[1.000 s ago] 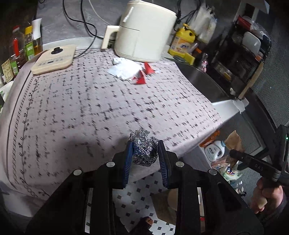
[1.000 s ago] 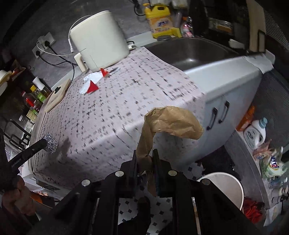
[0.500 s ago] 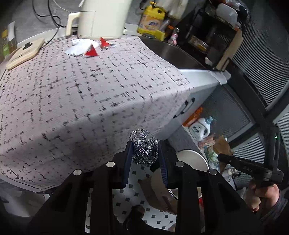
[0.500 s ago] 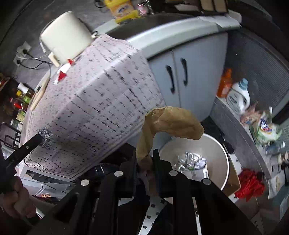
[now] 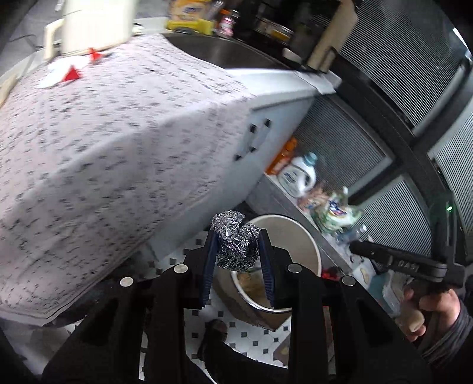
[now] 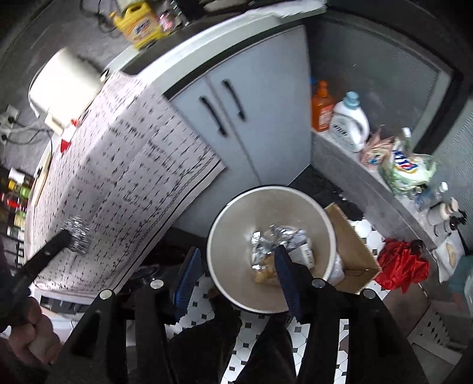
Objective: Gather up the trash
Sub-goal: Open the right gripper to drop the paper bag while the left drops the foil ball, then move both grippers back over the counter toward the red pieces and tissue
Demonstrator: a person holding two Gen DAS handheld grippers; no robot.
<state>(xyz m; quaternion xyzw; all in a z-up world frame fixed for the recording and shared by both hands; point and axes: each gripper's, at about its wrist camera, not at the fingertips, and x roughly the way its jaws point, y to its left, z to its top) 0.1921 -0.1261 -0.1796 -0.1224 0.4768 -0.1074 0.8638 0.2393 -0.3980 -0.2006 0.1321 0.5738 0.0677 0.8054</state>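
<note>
My left gripper [image 5: 236, 251] is shut on a crumpled foil ball [image 5: 235, 245] and holds it in the air beside the counter, over the near rim of a round white bin [image 5: 307, 245] on the floor. The foil ball also shows in the right wrist view [image 6: 77, 234] at the far left. My right gripper [image 6: 236, 260] is open and empty above the bin [image 6: 215, 233]. Inside the bin lie crumpled foil [image 6: 276, 239] and a brown paper bag [image 6: 264, 274]. Red and white scraps [image 5: 63, 75] lie far back on the counter.
The counter wears a patterned cloth [image 5: 103, 133] with a cream appliance [image 5: 94, 23] at the back. Grey cabinet doors [image 6: 236, 118] stand behind the bin. Detergent bottles [image 6: 348, 124], bags and a cardboard box [image 6: 351, 251] crowd the tiled floor [image 6: 331, 330] to the right.
My right gripper has opened and the brown paper bag has dropped into the bin. My left gripper has carried the foil ball off the counter, out over the bin's edge.
</note>
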